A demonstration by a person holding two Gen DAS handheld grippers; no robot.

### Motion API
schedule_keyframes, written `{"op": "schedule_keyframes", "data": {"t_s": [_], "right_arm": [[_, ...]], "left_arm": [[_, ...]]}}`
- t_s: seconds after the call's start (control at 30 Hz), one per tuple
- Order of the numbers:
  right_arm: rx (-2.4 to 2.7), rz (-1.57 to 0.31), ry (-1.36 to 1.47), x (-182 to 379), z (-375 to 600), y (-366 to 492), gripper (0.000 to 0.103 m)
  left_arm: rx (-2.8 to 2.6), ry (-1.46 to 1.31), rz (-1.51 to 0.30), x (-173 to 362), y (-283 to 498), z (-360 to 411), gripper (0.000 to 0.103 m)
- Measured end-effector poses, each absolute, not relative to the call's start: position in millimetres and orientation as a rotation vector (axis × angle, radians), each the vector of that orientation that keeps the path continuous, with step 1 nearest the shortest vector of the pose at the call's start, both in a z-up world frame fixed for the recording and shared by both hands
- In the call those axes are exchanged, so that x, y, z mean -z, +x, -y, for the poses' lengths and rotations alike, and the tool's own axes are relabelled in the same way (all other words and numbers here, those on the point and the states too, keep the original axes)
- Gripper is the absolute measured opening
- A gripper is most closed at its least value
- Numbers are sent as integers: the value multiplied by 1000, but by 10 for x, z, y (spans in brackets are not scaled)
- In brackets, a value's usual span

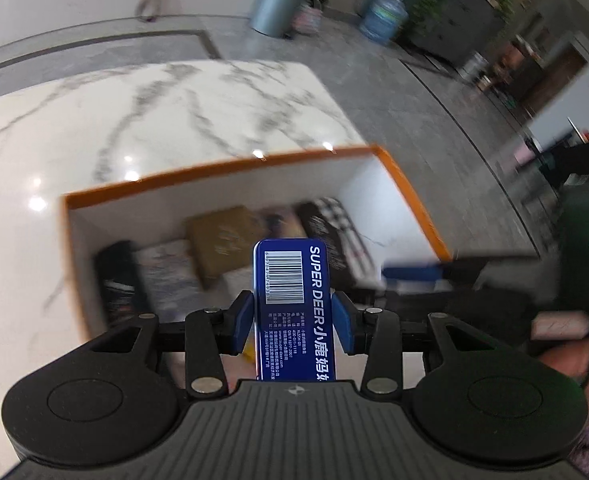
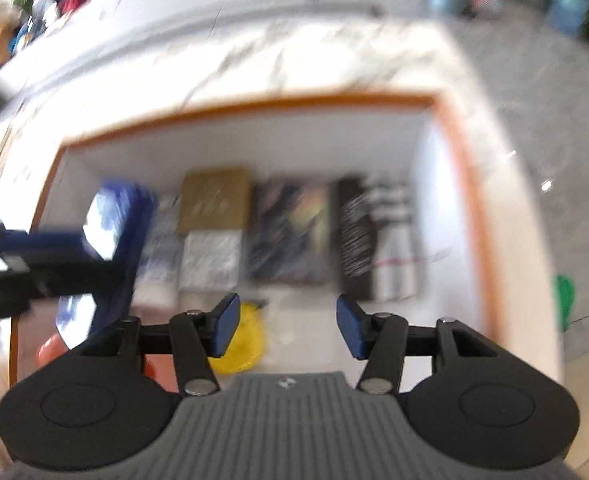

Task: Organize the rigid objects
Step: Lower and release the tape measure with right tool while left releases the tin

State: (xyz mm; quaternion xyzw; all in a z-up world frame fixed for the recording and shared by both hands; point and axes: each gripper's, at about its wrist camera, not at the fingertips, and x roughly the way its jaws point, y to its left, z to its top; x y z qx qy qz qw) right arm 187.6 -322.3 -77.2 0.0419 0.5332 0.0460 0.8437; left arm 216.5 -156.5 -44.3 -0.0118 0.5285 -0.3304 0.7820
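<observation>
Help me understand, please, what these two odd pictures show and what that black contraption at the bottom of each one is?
Each picture comes from a wide-angle camera on a hand-held gripper, looking forward along its two blue-padded fingers; a person holds one gripper in each hand.

In the left wrist view, the left gripper is shut on a blue tin printed SUPER DEER with a barcode, held above an orange-rimmed white box on a marble table.

In the right wrist view, the right gripper is open and holds nothing. It looks down into the same box, where several flat packs lie side by side. The blur hides what they are. The left gripper and its tin show at the left edge.
</observation>
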Motion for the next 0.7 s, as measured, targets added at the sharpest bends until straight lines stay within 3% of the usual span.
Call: {"op": "schedule_keyframes", "data": {"t_s": [0.27, 0.7], "right_arm": [[25, -938, 115, 413, 3503, 1679, 54], [16, -965, 179, 572, 3693, 1523, 54]], "left_arm": [[913, 291, -1219, 749, 2003, 2219, 48], [1093, 534, -1340, 1078, 2020, 2574, 48]]}}
